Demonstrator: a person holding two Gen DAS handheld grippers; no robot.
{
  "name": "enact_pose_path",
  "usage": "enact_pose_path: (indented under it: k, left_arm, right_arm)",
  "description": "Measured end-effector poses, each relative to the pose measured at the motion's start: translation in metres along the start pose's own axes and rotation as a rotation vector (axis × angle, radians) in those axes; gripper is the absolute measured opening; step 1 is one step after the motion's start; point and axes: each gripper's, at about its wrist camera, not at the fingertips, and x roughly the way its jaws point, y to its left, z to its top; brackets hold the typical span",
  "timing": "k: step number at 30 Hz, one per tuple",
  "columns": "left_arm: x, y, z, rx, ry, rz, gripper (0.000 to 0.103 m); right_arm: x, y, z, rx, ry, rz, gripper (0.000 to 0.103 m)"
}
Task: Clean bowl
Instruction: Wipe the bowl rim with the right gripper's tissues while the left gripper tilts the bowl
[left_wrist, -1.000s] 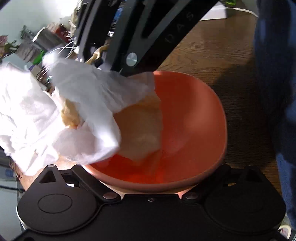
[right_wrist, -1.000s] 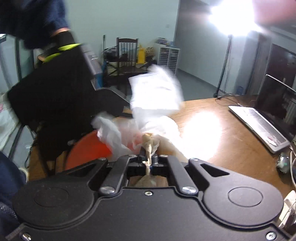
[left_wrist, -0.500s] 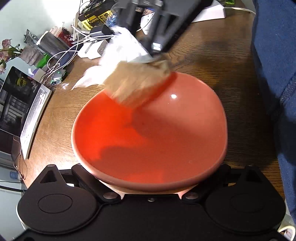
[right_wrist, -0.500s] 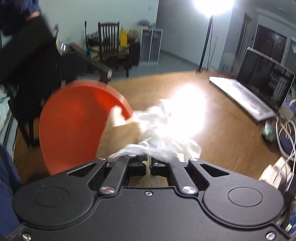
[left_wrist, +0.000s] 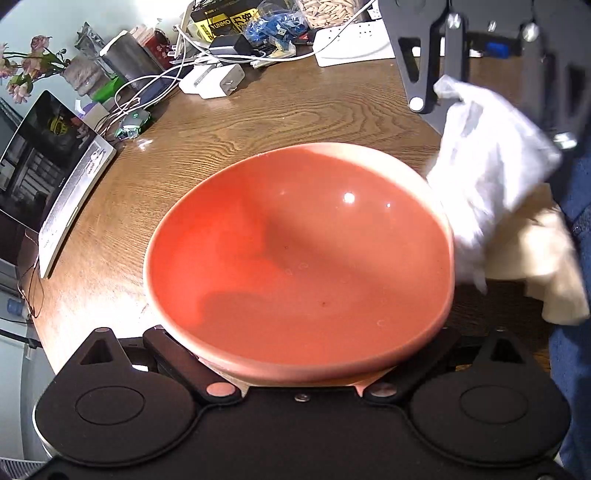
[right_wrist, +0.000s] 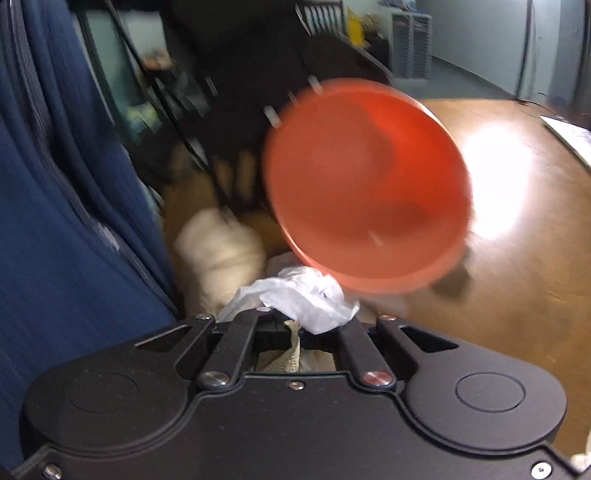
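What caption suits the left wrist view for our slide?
Left gripper holds an orange bowl over a wooden table, while the right gripper holds a wad of tissue beside its rim.

Wooden table (left_wrist: 280, 122), open laptop (left_wrist: 55, 177), white chargers (left_wrist: 212, 79), tangled cables (left_wrist: 147, 85), snack bags (left_wrist: 277, 26)

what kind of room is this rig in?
Probably a home office or lived-in workroom, not a kitchen: the wooden table carries an open laptop, a tangle of chargers and cables and a power strip.
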Motion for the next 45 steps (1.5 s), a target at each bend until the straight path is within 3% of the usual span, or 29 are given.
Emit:
enact_pose_path:
  k: [2, 6, 14, 18, 22, 23, 24, 26, 29, 30, 37, 40, 41, 43, 44, 45]
  left_arm:
    - [0.001, 0.0, 0.0, -0.005, -0.001, 0.004, 0.095]
    - [0.002, -0.001, -0.001, -0.016, -0.003, 0.008, 0.095]
    - [-0.004, -0.007, -0.012, -0.125, -0.004, 0.027, 0.095]
    - [-0.008, -0.019, -0.02, -0.209, -0.023, 0.036, 0.095]
    - [-0.01, -0.026, -0.024, -0.252, -0.033, 0.05, 0.095]
    - [-0.01, -0.027, -0.024, -0.255, -0.035, 0.053, 0.096]
    - [-0.011, -0.029, -0.025, -0.26, -0.036, 0.056, 0.096]
    - [-0.012, -0.032, -0.027, -0.269, -0.039, 0.06, 0.096]
    - [-0.014, -0.034, -0.029, -0.274, -0.043, 0.061, 0.096]
    - [-0.015, -0.035, -0.03, -0.276, -0.043, 0.062, 0.096]
    - [-0.017, -0.037, -0.031, -0.273, -0.043, 0.061, 0.096]
    - [-0.017, -0.037, -0.031, -0.277, -0.043, 0.062, 0.096]
    - [-0.017, -0.037, -0.032, -0.274, -0.043, 0.061, 0.096]
    - [-0.017, -0.038, -0.032, -0.269, -0.042, 0.058, 0.096]
    - [-0.017, -0.038, -0.032, -0.267, -0.042, 0.056, 0.096]
    - [-0.017, -0.036, -0.032, -0.265, -0.042, 0.054, 0.096]
  right_arm:
    - [-0.004, 0.001, 0.011, 0.02, -0.052, 0.044, 0.002]
    - [-0.01, -0.011, 0.026, 0.075, -0.161, 0.038, 0.003]
    - [-0.029, -0.067, 0.036, 0.209, -0.314, -0.301, 0.003]
    - [-0.021, -0.083, 0.044, 0.154, -0.233, -0.422, 0.003]
    - [0.018, -0.102, 0.059, 0.058, -0.082, -0.385, 0.005]
    - [0.03, -0.105, 0.063, 0.029, -0.042, -0.371, 0.013]
    - [0.037, -0.106, 0.064, 0.021, -0.02, -0.358, 0.031]
    - [0.049, -0.107, 0.066, 0.013, 0.008, -0.335, 0.038]
    - [0.051, -0.107, 0.061, 0.042, 0.048, -0.3, 0.071]
    - [0.052, -0.11, 0.063, 0.029, 0.058, -0.285, 0.075]
    - [0.079, -0.103, 0.073, -0.22, 0.252, -0.159, 0.073]
    - [0.086, -0.117, 0.075, -0.293, 0.264, -0.131, 0.071]
    - [0.085, -0.115, 0.075, -0.306, 0.265, -0.123, 0.065]
    - [0.081, -0.109, 0.072, -0.323, 0.253, -0.085, 0.044]
    - [0.077, -0.107, 0.071, -0.32, 0.241, -0.104, 0.032]
    - [0.072, -0.104, 0.07, -0.317, 0.229, -0.122, 0.012]
